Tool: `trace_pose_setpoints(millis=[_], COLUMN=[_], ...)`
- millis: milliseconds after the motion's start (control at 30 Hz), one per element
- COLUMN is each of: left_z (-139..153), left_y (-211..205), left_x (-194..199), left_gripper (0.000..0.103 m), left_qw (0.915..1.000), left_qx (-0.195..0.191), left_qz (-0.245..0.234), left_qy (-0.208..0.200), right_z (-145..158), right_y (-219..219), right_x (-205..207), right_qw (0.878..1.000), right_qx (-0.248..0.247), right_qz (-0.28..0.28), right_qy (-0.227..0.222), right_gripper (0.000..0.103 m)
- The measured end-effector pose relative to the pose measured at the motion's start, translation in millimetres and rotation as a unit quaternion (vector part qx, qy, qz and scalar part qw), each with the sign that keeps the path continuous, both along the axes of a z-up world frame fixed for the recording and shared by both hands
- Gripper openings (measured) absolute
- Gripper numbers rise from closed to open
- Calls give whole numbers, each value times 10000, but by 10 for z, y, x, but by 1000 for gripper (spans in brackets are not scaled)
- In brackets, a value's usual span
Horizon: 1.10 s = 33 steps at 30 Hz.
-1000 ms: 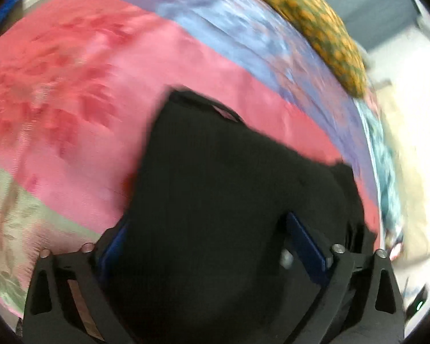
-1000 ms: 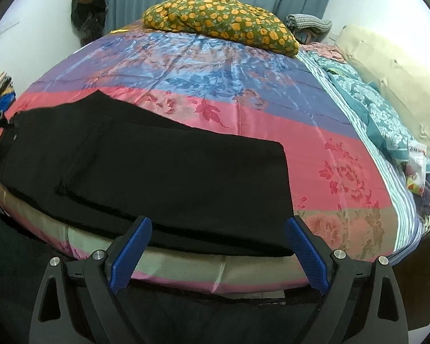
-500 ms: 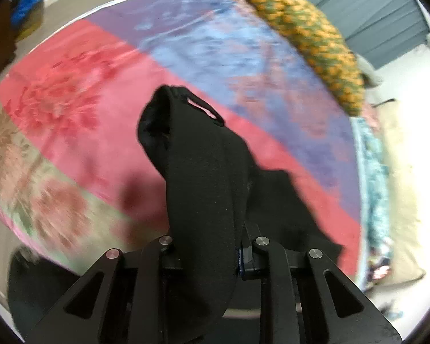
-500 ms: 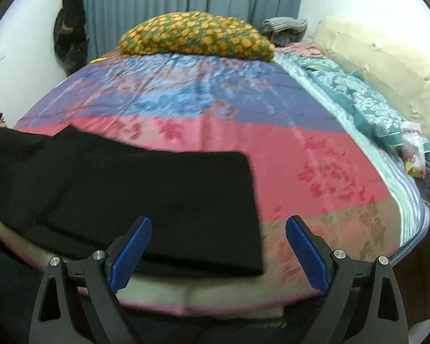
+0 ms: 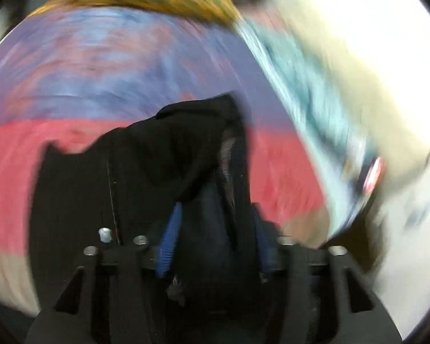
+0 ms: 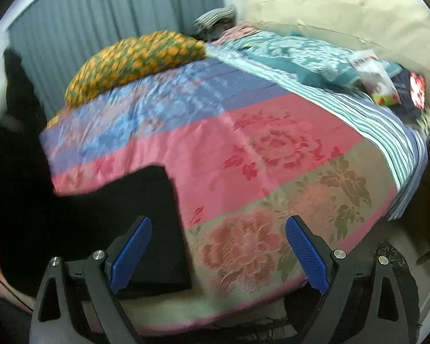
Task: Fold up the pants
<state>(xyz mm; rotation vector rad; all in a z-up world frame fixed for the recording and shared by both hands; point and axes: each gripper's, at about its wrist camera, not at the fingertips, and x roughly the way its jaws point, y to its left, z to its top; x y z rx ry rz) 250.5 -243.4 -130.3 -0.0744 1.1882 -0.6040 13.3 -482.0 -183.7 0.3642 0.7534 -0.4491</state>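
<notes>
Bed [image 6: 272,149] with pink-blue floral quilt | left claw [image 5: 215,223] jaws just reopening, bunched black fabric pants [image 5: 123,177] between pads | right claw [image 6: 218,252] wide open, empty

Heavy motion blur is seen across the left wrist view, with the wall [image 5: 387,43] blown out white. The right wrist view is softly lit, mildly blurred, fisheye-curved and dark-rimmed at the edges.
</notes>
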Motion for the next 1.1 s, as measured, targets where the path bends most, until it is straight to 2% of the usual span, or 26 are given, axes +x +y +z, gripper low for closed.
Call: trace_pose_setpoints(millis=[33, 67, 133, 167, 233, 267, 333, 367, 433, 467, 500, 533, 633, 700, 733, 767, 833, 867, 1000, 1033, 1100], left_z=[-120, -170, -73, -2, 133, 137, 94, 23, -208, -306, -393, -487, -579, -610, -606, -620, -602, -580, -400, -381, -429], left_y=[-135, -162, 89, 256, 731, 877, 1248, 1384, 1637, 1724, 1789, 1870, 1922, 1989, 1977, 1939, 1953, 1969, 1968, 1914, 1791], left_x=[-92, -184, -309, -329, -319, -331, -320, -336, -402, -426, -454, -500, -612, -638, -656, -631, -648, -661, -720, -742, -743], left_gripper=[36, 33, 37, 45, 51, 51, 51, 50, 44, 41, 41, 41, 41, 41, 41, 41, 41, 41, 44, 47, 50], left_qw=[9995, 9991, 9996, 9995, 9957, 9934, 9852, 9795, 9699, 9699, 9707, 9716, 9719, 9726, 9729, 9727, 9718, 9715, 9682, 9664, 9655], left_qx=[282, 336, -202, -250, 25, 129, 537, 865, 1456, 1522, 1535, 1525, 1467, 1424, 1420, 1429, 1447, 1428, 1370, 1434, 1539], left_qz=[-165, -243, -203, -71, 579, 784, 1183, 1305, 1425, 1446, 1469, 1519, 1618, 1645, 1637, 1633, 1649, 1670, 1631, 1569, 1404], left_qy=[54, 108, 15, -164, -717, -827, -1116, -1269, -1335, -1235, -1119, -986, -884, -820, -808, -818, -861, -886, -1313, -1444, -1561], right_z=[15, 22, 21, 12, -12, -33, -71, -98, -137, -155, -166, -168, -196, -278, -328, -401, -469, -427, 232, 301, 115], right_y=[-96, -191, -388, -471, -583, -627, -623, -544, -355, -236, -115, -12, 122, 155, 165, 179, 171, 157, 87, 70, 52], right_x=[-57, -123, -292, -385, -495, -505, -373, -226, 0, 146, 291, 411, 639, 833, 886, 987, 1087, 1104, 852, 765, 680], right_qw=[9996, 9986, 9940, 9908, 9853, 9836, 9841, 9808, 9649, 9536, 9445, 9405, 9333, 9171, 9113, 9023, 9015, 9010, 9059, 9101, 9216], right_qx=[165, 333, 666, 811, 1002, 1102, 1366, 1692, 2213, 2383, 2389, 2200, 1657, 1742, 1824, 1959, 1840, 1846, 1666, 1554, 1287], right_qz=[-148, -279, -617, -797, -1050, -1078, -668, -60, 1007, 1615, 2153, 2551, 3184, 3575, 3670, 3796, 3804, 3810, 3879, 3829, 3606], right_qy=[-156, -305, -605, -737, -904, -932, -916, -963, -991, -880, -676, -446, -4, 286, 398, 586, 932, 948, 334, 304, 632], right_gripper=[94, 94, 94, 94, 94, 94, 94, 91, 84, 79, 75, 70, 69, 62, 56, 42, 24, 12, 11, 11, 11])
